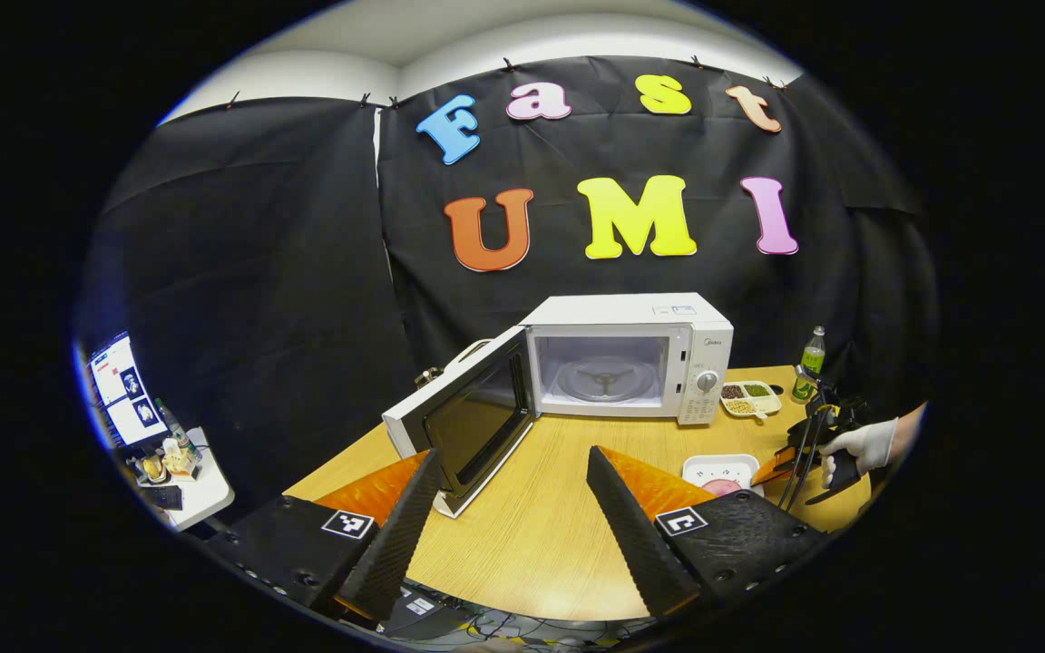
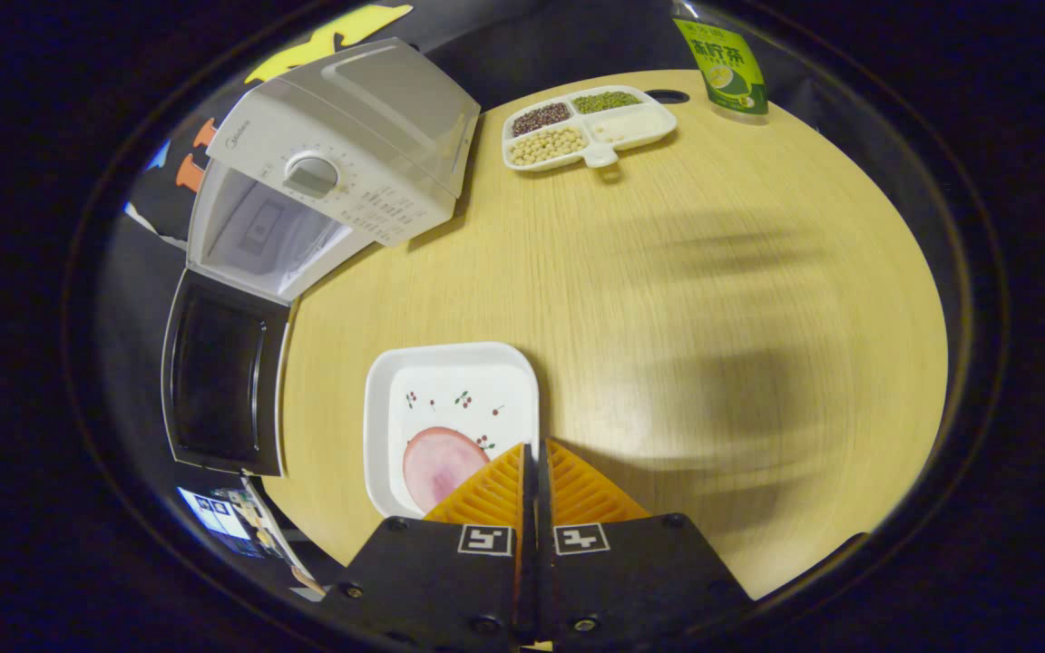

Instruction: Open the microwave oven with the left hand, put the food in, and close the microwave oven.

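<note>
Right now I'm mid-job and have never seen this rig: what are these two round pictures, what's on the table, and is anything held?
A person holds two handheld grippers, each carrying a camera. The left gripper view looks past the open left gripper at the microwave, its door swung open. The right gripper view looks down over the right gripper, fingers together at the rim of a white plate with pink food. Also on the table: a bean tray and a bottle.

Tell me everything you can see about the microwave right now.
The microwave is a white box with a dial on its right-hand control panel. Its door, dark-windowed and hinged on the left, stands swung wide open. Inside, a round glass turntable lies bare. It sits on the wooden table near the back wall. Neither gripper touches it.
</note>
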`<state>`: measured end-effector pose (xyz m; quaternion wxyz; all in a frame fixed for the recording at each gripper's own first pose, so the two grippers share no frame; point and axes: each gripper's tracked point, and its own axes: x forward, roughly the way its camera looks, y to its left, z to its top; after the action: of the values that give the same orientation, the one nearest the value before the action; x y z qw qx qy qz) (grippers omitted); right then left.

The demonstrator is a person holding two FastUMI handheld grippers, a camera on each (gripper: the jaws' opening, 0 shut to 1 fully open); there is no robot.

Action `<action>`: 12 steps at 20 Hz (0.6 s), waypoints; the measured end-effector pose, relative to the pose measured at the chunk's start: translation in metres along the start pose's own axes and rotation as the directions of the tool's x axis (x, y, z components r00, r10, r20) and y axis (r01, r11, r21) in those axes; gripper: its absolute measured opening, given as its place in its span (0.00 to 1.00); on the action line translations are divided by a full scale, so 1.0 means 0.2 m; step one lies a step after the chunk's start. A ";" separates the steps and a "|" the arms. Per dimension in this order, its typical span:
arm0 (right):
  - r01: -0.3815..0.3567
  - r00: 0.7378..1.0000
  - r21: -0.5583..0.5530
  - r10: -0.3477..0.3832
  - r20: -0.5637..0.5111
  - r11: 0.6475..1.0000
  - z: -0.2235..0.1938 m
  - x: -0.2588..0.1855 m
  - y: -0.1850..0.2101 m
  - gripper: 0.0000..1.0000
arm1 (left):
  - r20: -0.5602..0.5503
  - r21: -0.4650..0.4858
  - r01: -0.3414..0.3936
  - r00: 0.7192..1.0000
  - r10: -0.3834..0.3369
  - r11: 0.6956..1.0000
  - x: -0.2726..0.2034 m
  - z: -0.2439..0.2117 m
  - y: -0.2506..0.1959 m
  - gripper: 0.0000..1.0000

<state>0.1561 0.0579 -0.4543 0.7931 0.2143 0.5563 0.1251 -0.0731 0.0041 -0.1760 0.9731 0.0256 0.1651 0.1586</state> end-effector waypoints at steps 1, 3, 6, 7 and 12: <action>-0.018 1.000 0.011 0.018 -0.003 1.000 0.00 0.00 0.00 0.04 | 0.000 0.004 -0.002 1.000 0.002 1.000 -0.01 0.01 0.00 0.97; -0.048 0.999 0.035 0.048 -0.008 0.998 -0.01 -0.01 0.01 0.04 | 0.010 0.012 -0.004 1.000 0.004 1.000 -0.01 0.04 -0.01 0.97; -0.102 0.995 0.019 0.102 0.003 0.995 -0.02 -0.06 0.08 0.04 | 0.023 0.017 0.000 1.000 -0.001 1.000 -0.03 0.06 -0.03 0.97; -0.114 0.993 0.000 0.114 0.009 0.993 -0.01 -0.08 0.11 0.04 | 0.026 0.015 0.004 1.000 -0.004 1.000 -0.03 0.06 -0.04 0.97; -0.155 0.987 -0.022 0.155 0.034 0.988 0.01 -0.16 0.25 0.04 | 0.032 0.008 0.031 0.999 -0.031 0.999 -0.01 0.06 -0.02 0.96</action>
<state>0.1483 0.0875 -0.4035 0.7928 0.2516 0.5223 0.1879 -0.0698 0.0001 -0.1654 0.9779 0.0291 0.1504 0.1423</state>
